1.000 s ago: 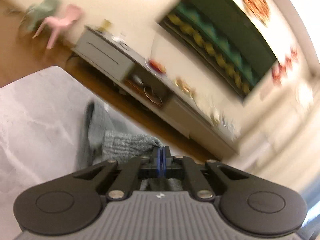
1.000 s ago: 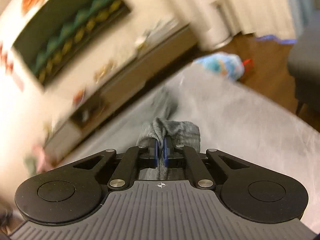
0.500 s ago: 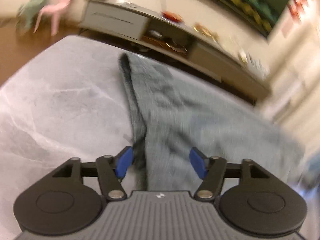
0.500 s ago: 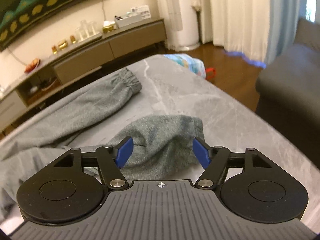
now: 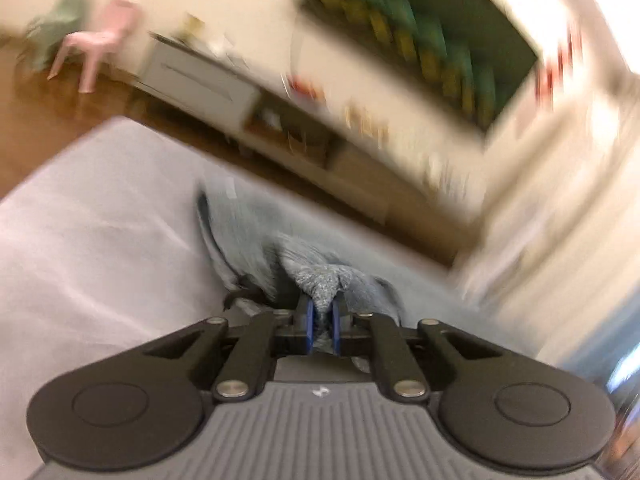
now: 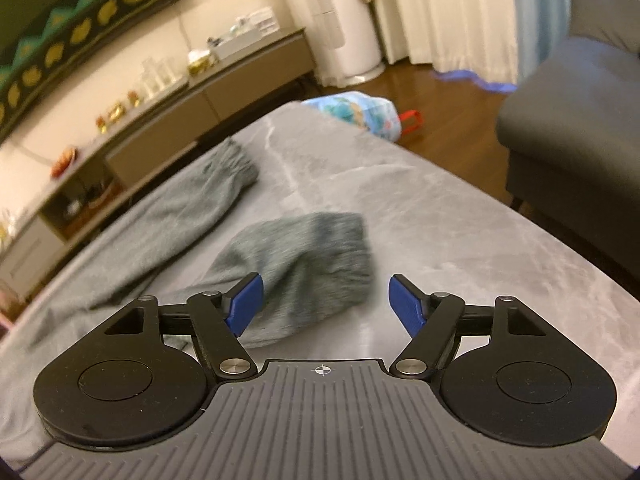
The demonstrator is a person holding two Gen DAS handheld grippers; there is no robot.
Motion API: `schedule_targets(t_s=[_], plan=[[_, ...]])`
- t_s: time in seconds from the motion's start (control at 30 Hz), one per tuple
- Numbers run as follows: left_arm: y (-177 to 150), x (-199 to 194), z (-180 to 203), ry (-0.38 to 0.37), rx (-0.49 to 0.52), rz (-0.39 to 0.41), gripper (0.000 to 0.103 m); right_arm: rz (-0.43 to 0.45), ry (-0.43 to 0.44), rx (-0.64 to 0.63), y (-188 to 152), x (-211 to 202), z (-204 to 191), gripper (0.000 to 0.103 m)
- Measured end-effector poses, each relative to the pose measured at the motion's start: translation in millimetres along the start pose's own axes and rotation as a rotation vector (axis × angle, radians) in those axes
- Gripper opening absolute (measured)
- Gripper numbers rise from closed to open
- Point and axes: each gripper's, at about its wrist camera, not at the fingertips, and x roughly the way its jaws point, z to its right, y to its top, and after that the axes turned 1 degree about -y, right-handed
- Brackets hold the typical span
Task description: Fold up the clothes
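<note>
Grey sweatpants are spread on the grey marbled tabletop, with the cuffed leg ends towards its far right corner. Half a second ago both grippers were open over the cloth. Now the left gripper is closed again, and a bunch of the grey fabric is pinched between its blue pads and lifted a little. The strong blur in the left wrist view suggests that this hand is moving fast. The right gripper is seen with its jaws wide apart, as half a second ago, and nothing is held in it. It hovers just above the nearer leg end, which has been let go since one second ago and now lies flat.

This probably means that one laying-down is finished and a new fold is being started from the left side.

In the right wrist view the long axis of the garment runs from the near left edge of the tabletop to its far right part. The farther leg points with its gathered cuff to the far edge. The nearer leg lies beside it and ends shorter. Whether it is doubled back cannot be told. The waist is not seen clearly in either view.
</note>
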Motion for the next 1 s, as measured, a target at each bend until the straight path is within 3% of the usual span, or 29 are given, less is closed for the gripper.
schedule_targets(t_s=[0.07,0.13,0.23,0.3,0.43,0.5,0.57,0.63,0.67,0.7,0.8,0.9,1.0], plan=[[-2,-14,-23,0.065,-0.045,0.003,0.013,-0.025,0.031,0.042,0,0,11,0.069],[-10,-6,-41,0.127,-0.076,-0.065,0.015,-0.062,0.066,0.075,-2,3,18,0.069],[-27,21,-44,0.216,-0.032,-0.178,0.016,-0.147,0.148,0.074,-12,13,12,0.070],[-33,32,-38,0.246,-0.006,-0.211,0.017,-0.189,0.176,0.015,-21,20,-1,0.071],[-38,35,-33,0.271,0.011,-0.210,0.022,-0.149,0.137,-0.116,-29,32,-29,0.072],[-40,39,-30,0.284,0.018,-0.216,0.022,-0.152,0.155,-0.102,-28,46,-32,0.070],[-43,40,-28,0.301,0.030,-0.219,0.021,-0.164,0.185,-0.072,-26,61,-33,0.059],[-45,39,-26,0.319,0.043,-0.221,0.021,-0.171,0.228,-0.059,-25,71,-35,0.037],[-45,38,-25,0.326,0.044,-0.219,0.021,-0.187,0.247,-0.045,-25,74,-36,0.010],[-45,35,-25,0.333,0.042,-0.213,0.020,-0.194,0.264,-0.024,-23,75,-37,0.000],[-43,26,-29,0.345,0.013,-0.174,0.019,-0.134,0.320,0.080,-7,41,-33,0.000],[-38,26,-34,0.361,-0.017,-0.145,0.019,-0.047,0.499,0.316,7,-10,-7,0.000],[-35,40,-32,0.394,-0.016,-0.156,0.019,0.103,0.507,0.336,23,-24,-13,0.000]])
